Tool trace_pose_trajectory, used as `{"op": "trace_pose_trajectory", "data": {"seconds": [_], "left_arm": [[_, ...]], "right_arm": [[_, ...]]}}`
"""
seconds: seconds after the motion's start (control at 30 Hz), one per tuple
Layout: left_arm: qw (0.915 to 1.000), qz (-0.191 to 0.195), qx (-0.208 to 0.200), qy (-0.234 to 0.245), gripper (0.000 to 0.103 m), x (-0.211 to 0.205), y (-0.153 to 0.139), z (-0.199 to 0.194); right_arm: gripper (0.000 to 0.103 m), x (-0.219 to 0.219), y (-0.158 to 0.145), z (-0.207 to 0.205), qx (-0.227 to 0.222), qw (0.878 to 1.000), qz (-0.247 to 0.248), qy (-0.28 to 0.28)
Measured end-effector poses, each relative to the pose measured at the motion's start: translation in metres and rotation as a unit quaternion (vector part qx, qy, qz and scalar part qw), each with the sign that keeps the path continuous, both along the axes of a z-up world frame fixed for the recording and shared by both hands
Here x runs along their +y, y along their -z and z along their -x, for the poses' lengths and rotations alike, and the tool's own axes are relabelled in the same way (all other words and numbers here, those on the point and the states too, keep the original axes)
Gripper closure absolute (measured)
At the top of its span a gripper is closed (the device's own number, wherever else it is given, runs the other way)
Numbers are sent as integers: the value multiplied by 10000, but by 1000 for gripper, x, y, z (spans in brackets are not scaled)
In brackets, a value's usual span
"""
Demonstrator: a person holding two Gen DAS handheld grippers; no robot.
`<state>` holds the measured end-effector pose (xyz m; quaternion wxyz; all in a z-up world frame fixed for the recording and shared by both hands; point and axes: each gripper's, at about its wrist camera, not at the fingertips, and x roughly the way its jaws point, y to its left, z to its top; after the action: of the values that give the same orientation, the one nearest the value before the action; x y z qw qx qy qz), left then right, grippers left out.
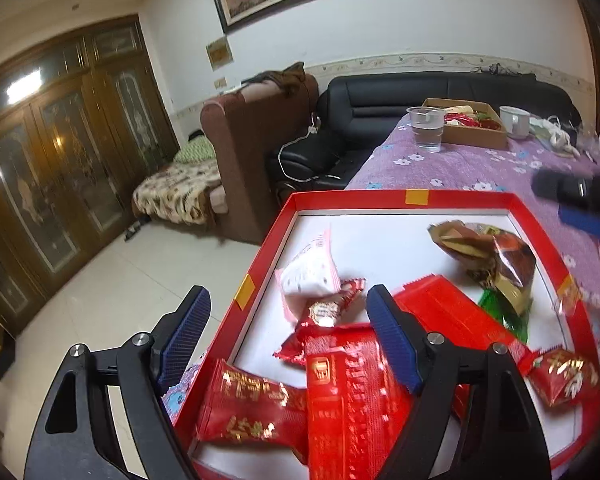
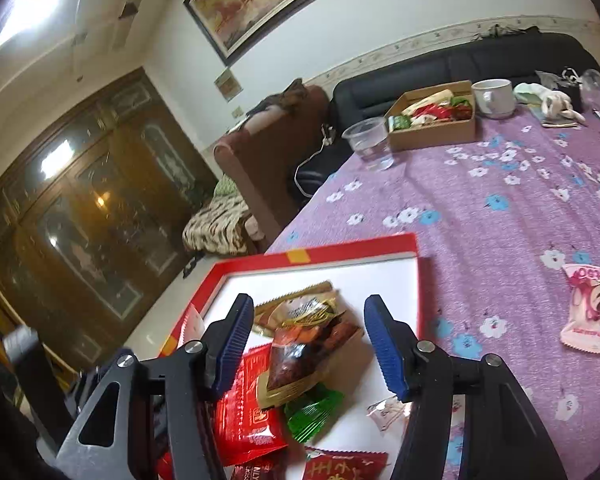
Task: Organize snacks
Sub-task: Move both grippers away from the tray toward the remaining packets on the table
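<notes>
Red packets [image 1: 340, 400] heaped at tray [image 1: 476, 200] near edge, gathered there. Left gripper [image 1: 288, 324] wide, empty, straddling tray's left rim. Right gripper [image 2: 308, 332] wide above brown packet [image 2: 304, 344].

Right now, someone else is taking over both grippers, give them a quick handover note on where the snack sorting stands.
Left gripper: open, empty, over the near left edge of the red tray.
Right gripper: open, empty, above the brown packet in the tray.
Done: red packets, a green packet and a pink-white packet lie in the tray.
Left: one pink snack packet still on the purple tablecloth, right of the tray. The cardboard box of snacks sits at the far end.
</notes>
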<state>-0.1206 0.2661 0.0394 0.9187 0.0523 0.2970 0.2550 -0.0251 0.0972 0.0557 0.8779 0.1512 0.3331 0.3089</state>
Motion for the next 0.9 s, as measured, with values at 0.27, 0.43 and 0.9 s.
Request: {"op": "trace_pose_trajectory", "data": {"seconds": [0.27, 0.43, 0.9], "left_arm": [[9990, -443, 11, -22, 18, -20, -18, 22], [9971, -726, -205, -112, 18, -30, -39, 38], [9903, -1118, -693, 437, 14, -102, -81, 56]], "right_arm": [[36, -18, -3, -6, -76, 9993, -132, 330], [32, -32, -15, 9, -571, 9964, -48, 622], [23, -117, -51, 82, -1223, 9848, 164, 1225]]}}
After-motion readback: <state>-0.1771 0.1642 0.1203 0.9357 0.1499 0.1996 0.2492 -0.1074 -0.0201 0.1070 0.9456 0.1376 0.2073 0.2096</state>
